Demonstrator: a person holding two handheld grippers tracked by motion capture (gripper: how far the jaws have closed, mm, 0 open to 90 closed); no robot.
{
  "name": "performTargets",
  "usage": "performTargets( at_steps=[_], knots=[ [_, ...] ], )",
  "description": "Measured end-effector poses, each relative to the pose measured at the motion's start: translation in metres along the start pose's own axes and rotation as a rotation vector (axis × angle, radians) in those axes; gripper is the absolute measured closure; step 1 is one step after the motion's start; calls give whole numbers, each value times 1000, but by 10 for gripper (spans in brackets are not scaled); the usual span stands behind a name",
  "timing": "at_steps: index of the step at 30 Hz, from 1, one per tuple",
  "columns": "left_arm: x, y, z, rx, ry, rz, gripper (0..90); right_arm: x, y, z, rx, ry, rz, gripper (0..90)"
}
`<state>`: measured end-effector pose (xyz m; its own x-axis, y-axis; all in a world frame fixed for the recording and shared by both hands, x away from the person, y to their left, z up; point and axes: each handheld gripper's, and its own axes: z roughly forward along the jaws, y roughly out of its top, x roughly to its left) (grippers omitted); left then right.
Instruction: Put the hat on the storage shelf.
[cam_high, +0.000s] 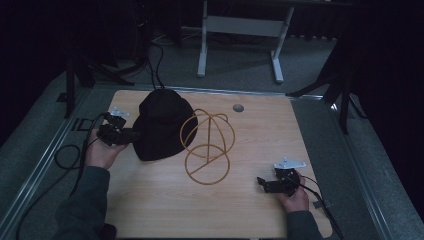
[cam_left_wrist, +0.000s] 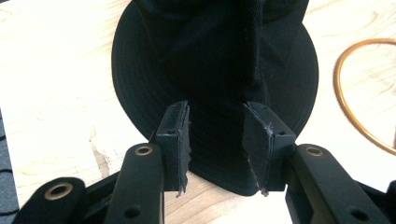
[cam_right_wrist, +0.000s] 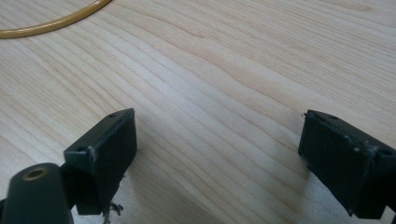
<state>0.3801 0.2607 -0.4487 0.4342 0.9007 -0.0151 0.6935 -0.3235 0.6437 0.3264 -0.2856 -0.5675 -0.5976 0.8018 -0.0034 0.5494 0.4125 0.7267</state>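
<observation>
The left gripper (cam_left_wrist: 216, 149) stood half open with its jaws straddling the near brim of the soft black fabric bucket hat (cam_high: 161, 125), pads not yet pressing, seemingly lined up to pinch it toward the gold wire hat stand (cam_high: 207, 146) just beside it on the pale wooden table (cam_high: 250, 210). The right gripper (cam_right_wrist: 219, 161) rested wide open and empty, well apart. The left gripper view showed the gap at the brim; the high view showed the stand's whole frame.

No legible text or labels anywhere.
</observation>
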Motion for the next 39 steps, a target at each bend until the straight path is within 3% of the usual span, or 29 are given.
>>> performTargets(
  at_steps=[17,25,39],
  knots=[
    [-4,19,-7,18,-34,43,613,0,0,0,0,0,0,113],
    [-2,22,-12,20,-63,30,619,0,0,0,0,0,-1,113],
    [-8,38,-10,46,-54,16,611,0,0,0,0,0,0,113]
  ],
)
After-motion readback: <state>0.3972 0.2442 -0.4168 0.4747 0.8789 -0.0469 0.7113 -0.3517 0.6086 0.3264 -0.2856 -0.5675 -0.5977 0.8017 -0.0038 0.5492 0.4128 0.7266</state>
